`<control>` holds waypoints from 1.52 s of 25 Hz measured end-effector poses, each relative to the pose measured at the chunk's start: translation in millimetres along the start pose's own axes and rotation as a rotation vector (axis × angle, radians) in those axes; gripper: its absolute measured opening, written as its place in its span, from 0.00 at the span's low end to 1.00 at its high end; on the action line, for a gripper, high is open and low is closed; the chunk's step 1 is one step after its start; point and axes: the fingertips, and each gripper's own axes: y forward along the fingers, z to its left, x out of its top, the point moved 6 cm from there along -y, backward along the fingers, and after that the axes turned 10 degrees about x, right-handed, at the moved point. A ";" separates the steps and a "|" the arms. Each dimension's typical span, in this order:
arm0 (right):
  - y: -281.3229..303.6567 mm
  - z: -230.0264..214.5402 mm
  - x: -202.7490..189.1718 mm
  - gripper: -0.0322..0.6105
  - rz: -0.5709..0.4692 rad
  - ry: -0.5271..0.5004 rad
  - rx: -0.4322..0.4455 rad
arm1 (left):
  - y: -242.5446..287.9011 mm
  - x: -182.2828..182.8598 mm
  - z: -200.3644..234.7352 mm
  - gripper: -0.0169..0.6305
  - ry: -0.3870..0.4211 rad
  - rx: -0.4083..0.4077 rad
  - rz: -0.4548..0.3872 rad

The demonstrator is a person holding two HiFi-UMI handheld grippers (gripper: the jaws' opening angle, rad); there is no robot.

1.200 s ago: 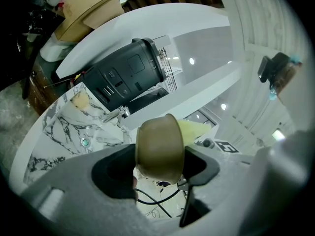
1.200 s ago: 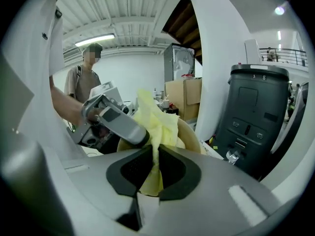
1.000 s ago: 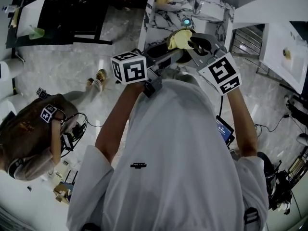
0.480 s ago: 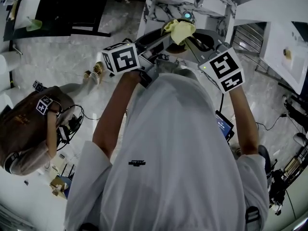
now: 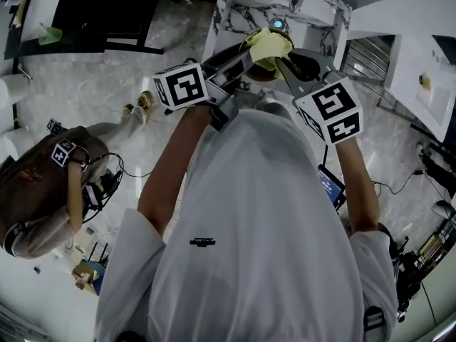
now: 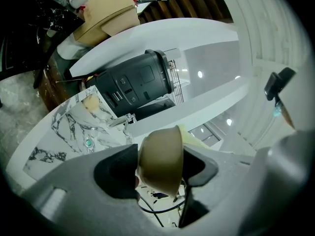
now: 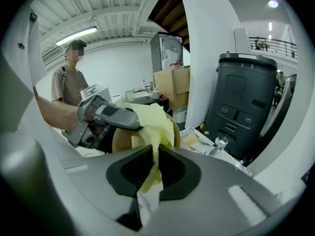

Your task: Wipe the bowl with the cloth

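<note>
Head view, from the left: a crouching person (image 5: 43, 191) is low on the pale marble floor (image 5: 107, 98). A marble-patterned table (image 5: 239, 16) stands at the top middle, and a white counter (image 5: 420, 84) runs along the right edge. Both grippers are raised in front of the wearer's chest, above the near edge of that table.

In the left gripper view a cardboard box (image 6: 106, 14) sits at the upper left. A dark grey machine (image 6: 135, 82) lies behind the table's veined top. The left gripper (image 6: 160, 167) has the bowl (image 6: 162, 146) between its jaws. They have just been closing and now clamp its sides, holding it in the air, clear of the table.

The bowl is tan and smooth, and it is tipped on its side with the rim toward the right gripper. In the right gripper view a standing person (image 7: 69, 82) is at the left, with the grey machine at the right. The right gripper (image 7: 155, 168) has its jaws nearly together, pinching a fold of the cloth (image 7: 152, 124). The cloth is pale yellow and crumpled. It rises from the jaws, drapes over the bowl's upper rim and hangs into its mouth, touching the inside.
</note>
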 end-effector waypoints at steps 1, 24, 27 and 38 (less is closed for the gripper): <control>-0.1 -3.9 0.9 0.11 -0.005 0.007 -0.024 | 1.2 -1.7 -0.4 0.40 -0.004 -0.012 0.013; -6.7 -15.6 34.1 0.11 -0.086 -0.250 0.104 | -3.4 -9.3 -29.0 0.44 0.018 -0.314 0.198; -6.9 -18.9 36.2 0.11 -0.119 -0.225 0.091 | -2.5 -8.3 -25.8 0.44 -0.014 -0.311 0.167; -2.3 -24.7 35.1 0.11 0.050 -0.316 -0.072 | -3.1 -1.2 -22.8 0.44 0.020 -0.266 0.084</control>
